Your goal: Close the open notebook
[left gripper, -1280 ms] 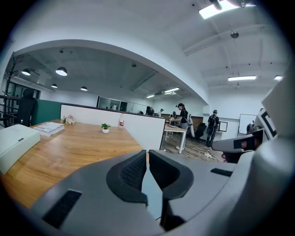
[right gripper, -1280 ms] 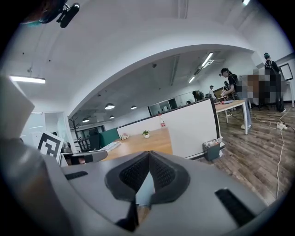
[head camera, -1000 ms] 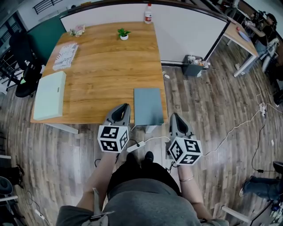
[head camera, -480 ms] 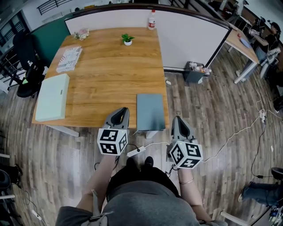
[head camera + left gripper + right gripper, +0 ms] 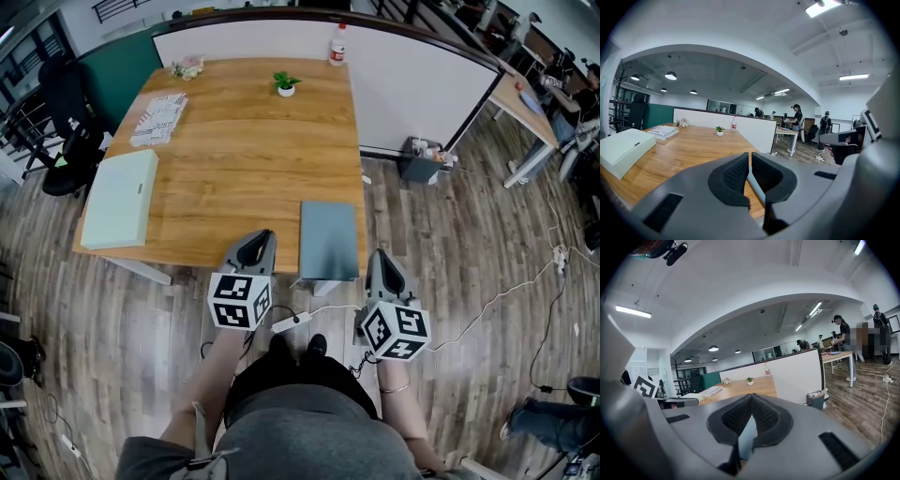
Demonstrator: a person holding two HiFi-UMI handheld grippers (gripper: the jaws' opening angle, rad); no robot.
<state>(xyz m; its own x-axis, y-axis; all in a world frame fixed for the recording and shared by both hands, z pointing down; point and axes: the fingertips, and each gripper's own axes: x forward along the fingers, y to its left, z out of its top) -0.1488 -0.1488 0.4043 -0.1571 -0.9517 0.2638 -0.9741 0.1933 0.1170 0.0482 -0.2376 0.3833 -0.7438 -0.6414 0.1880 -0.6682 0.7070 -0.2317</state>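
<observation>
A grey-blue notebook lies flat with its cover down at the near right corner of the wooden table. My left gripper is shut, its tips over the table's near edge just left of the notebook. My right gripper is shut too, off the table's corner, right of the notebook and a little nearer to me. Neither one touches it. In the left gripper view the jaws meet with only a slit between them, and the notebook shows through it. In the right gripper view the gripper is shut and empty.
On the table are a pale green box at the left edge, a stack of papers, a small potted plant, flowers and a bottle. A white partition runs behind it. A bin and a power strip are on the floor.
The head view has swung, so the table and notebook sit slightly further right and lower. The notebook has not moved on the table. Both grippers stay shut near the front edge.
</observation>
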